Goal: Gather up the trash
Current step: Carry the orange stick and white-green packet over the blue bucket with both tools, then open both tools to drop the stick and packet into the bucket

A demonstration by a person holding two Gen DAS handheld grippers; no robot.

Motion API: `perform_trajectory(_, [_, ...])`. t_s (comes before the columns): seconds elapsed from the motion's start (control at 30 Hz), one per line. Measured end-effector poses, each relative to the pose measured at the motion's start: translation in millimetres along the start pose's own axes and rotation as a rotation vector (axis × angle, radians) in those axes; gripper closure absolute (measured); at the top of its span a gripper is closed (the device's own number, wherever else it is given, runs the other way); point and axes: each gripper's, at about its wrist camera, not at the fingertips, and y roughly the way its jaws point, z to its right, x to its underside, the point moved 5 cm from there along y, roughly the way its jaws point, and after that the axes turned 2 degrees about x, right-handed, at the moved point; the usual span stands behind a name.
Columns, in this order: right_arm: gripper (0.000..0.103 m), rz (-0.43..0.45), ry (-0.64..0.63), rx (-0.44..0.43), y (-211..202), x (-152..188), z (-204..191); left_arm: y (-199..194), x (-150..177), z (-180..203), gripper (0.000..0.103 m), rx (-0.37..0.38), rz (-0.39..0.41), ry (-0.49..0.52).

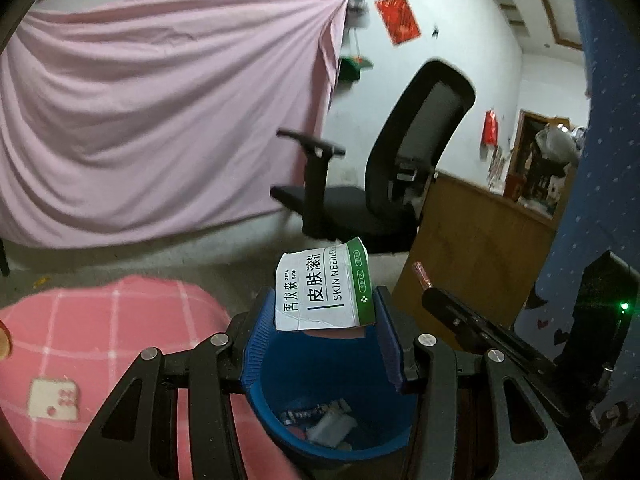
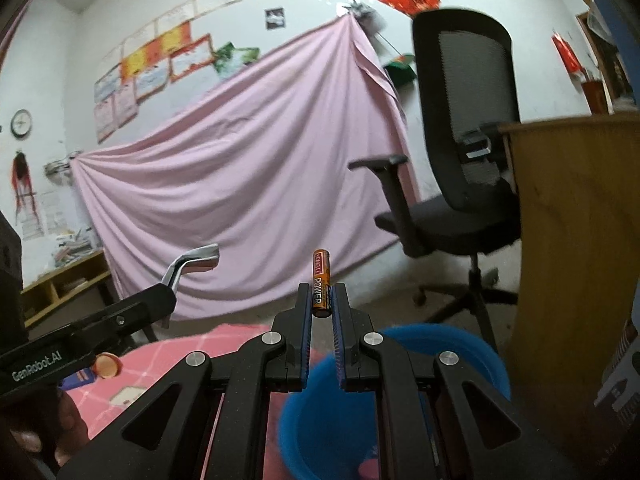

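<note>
My left gripper [image 1: 322, 300] is shut on a white and green paper packet [image 1: 324, 290] and holds it upright right above the blue bin [image 1: 332, 392]. The bin holds several bits of trash at its bottom. My right gripper [image 2: 322, 292] is shut on an orange battery [image 2: 321, 284], held upright above the near rim of the blue bin [image 2: 400, 392]. The right gripper and its battery tip [image 1: 420, 274] also show at the right of the left wrist view. The left gripper's body [image 2: 80, 340] shows at the left of the right wrist view.
A pink checked cloth [image 1: 100, 340] covers the surface left of the bin, with a small white piece [image 1: 54, 398] and an orange round object [image 2: 106, 365] on it. A black office chair [image 2: 460, 160] and a wooden desk [image 2: 580, 240] stand behind. A pink sheet [image 1: 160, 120] hangs on the wall.
</note>
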Motion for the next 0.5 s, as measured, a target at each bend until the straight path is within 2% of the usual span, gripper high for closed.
perform_trajectory(0.23, [0.095, -0.097, 0.109, 0.017, 18.3, 14.2, 28.4, 29.9, 14.3, -1.7, 0.06, 0.002, -0.113, -0.083])
perform_trajectory(0.5, [0.094, -0.174, 0.156, 0.023, 26.7, 24.2, 42.6, 52.0, 26.1, -11.5, 0.06, -0.006, -0.228, -0.109])
